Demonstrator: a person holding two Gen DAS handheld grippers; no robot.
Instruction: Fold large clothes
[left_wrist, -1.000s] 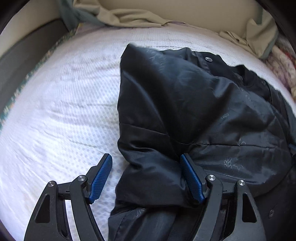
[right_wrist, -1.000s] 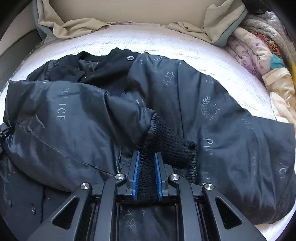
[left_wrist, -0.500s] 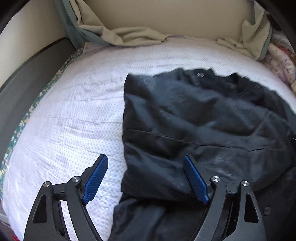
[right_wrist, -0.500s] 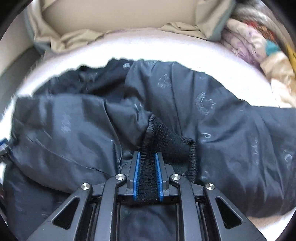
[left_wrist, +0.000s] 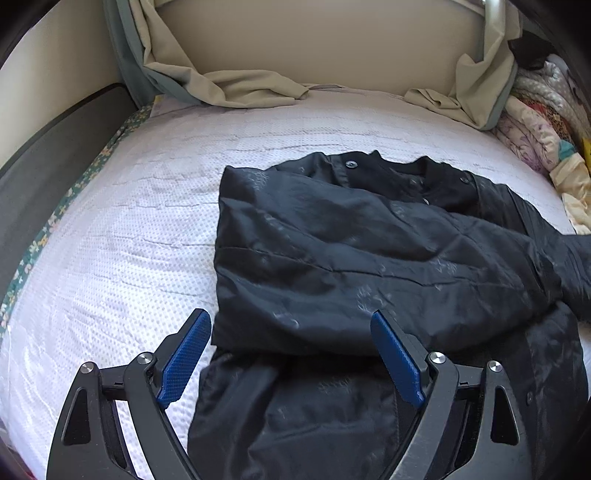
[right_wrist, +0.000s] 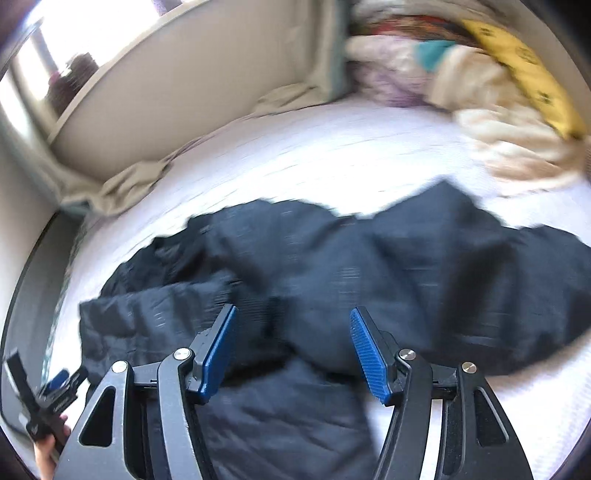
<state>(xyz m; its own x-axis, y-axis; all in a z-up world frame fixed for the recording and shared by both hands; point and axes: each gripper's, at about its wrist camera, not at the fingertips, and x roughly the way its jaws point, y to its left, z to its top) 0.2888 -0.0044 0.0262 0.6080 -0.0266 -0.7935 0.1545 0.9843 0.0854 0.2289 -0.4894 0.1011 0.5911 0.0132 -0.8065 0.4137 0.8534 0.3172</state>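
Note:
A large black jacket (left_wrist: 369, 258) lies on the white mattress (left_wrist: 110, 258), its left side folded over the body and its collar toward the wall. My left gripper (left_wrist: 290, 350) hovers above the jacket's near left edge, jaws wide and still opening, with nothing pressed between the blue pads. The right wrist view is blurred. There the jacket (right_wrist: 369, 266) lies spread below my right gripper (right_wrist: 293, 347), whose jaws are opening with no cloth gripped. The left gripper (right_wrist: 61, 382) shows at the lower left, held by a hand (right_wrist: 44, 450).
Beige cloth (left_wrist: 240, 88) is bunched along the wall at the back. A heap of patterned bedding (left_wrist: 546, 122) sits at the right. A dark bed frame (left_wrist: 37, 177) and a floral sheet edge (left_wrist: 55, 221) run down the left side.
The right gripper has let go of the knit cuff, opened, rolled and pulled up and away. The left gripper has risen and backed off from the jacket, its jaws a little wider.

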